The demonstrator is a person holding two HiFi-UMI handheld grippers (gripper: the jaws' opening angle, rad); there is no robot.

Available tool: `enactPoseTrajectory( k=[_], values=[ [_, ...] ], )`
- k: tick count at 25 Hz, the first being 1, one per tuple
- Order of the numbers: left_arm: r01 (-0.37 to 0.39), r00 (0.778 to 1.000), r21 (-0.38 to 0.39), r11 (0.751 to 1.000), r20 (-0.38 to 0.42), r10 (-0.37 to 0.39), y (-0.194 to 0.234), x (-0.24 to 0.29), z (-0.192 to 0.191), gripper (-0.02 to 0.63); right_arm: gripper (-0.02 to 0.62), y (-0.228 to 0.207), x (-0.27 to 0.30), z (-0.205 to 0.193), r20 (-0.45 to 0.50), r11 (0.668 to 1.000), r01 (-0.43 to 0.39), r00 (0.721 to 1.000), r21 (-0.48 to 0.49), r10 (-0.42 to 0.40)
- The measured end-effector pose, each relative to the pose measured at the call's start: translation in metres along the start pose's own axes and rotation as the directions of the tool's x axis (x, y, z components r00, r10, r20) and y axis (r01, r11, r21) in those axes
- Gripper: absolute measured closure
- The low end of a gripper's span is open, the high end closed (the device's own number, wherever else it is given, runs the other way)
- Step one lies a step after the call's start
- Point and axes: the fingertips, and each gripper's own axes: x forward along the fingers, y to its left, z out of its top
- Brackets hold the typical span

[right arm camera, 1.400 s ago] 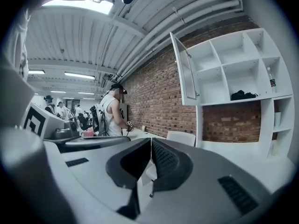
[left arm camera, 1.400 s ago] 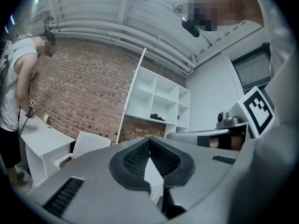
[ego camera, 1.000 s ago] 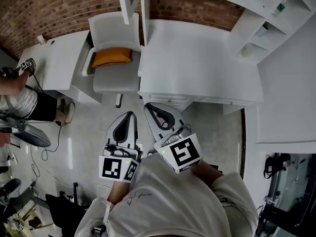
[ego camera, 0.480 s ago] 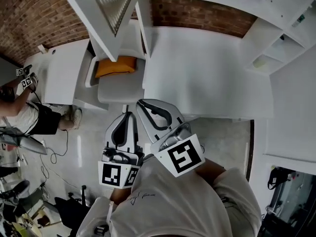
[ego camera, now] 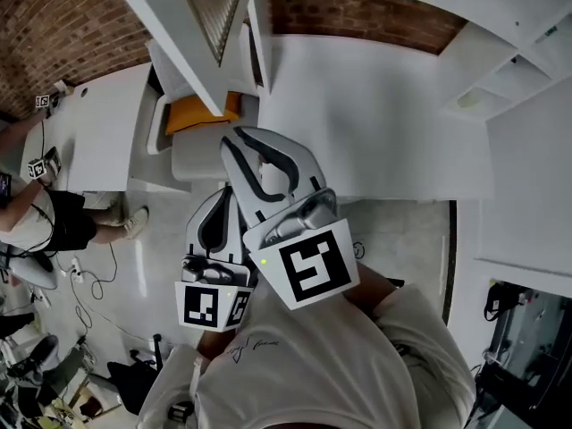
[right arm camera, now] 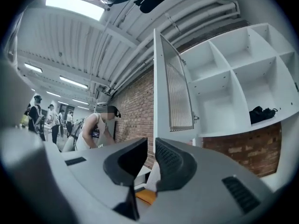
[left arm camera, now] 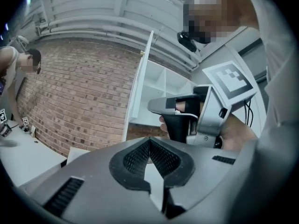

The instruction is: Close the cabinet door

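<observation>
We held the grey left gripper [left arm camera: 149,141] low, its jaws closed on nothing. The grey right gripper [right arm camera: 152,146] was raised, its jaws barely apart and empty. Beyond it, the white cabinet door with a ribbed glass panel [right arm camera: 175,92] stood open from the white compartment cabinet [right arm camera: 233,78].

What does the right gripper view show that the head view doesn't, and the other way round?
Only the right gripper view: the ceiling lights, and the right tool with its jaws slightly apart and empty. Only the head view: the white desk, the floor, and the tool's marker cube. Both: the open cabinet door, the brick wall, the orange cushion.
</observation>
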Motion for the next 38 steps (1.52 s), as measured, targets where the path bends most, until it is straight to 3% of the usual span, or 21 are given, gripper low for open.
enactPoseTrajectory(
  k=[4,17,22,31,38],
  values=[
    [0.062,0.998,-0.003,0.998,0.016,-0.062,0.005,-0.002,0.007,0.589,0.503,-0.002,0.013,0.008,0.006,0.996,0.084,0.996,-0.027,-0.084],
    [0.15,0.988,-0.01,0.989,0.026,-0.15,0.023,-0.034,0.003,0.589,0.485,-0.015,0.037,0.014,0.033,0.942,0.33,0.944,-0.052,-0.329],
    [0.147,0.987,0.018,0.989,0.057,-0.148,0.023,-0.039,0.01,0.589,0.486,-0.021,0.04,0.019,0.049,0.929,0.37,0.928,-0.026,-0.369],
    [0.115,0.992,-0.003,0.993,0.046,-0.115,0.032,-0.036,0.005,0.589,0.505,-0.025,0.052,0.014,0.038,0.924,0.382,0.924,-0.022,-0.381],
    [0.11,0.993,0.034,0.993,0.041,-0.112,0.03,-0.037,0.005,0.589,0.515,-0.026,0.049,0.014,0.033,0.919,0.393,0.919,-0.01,-0.393]
  ],
)
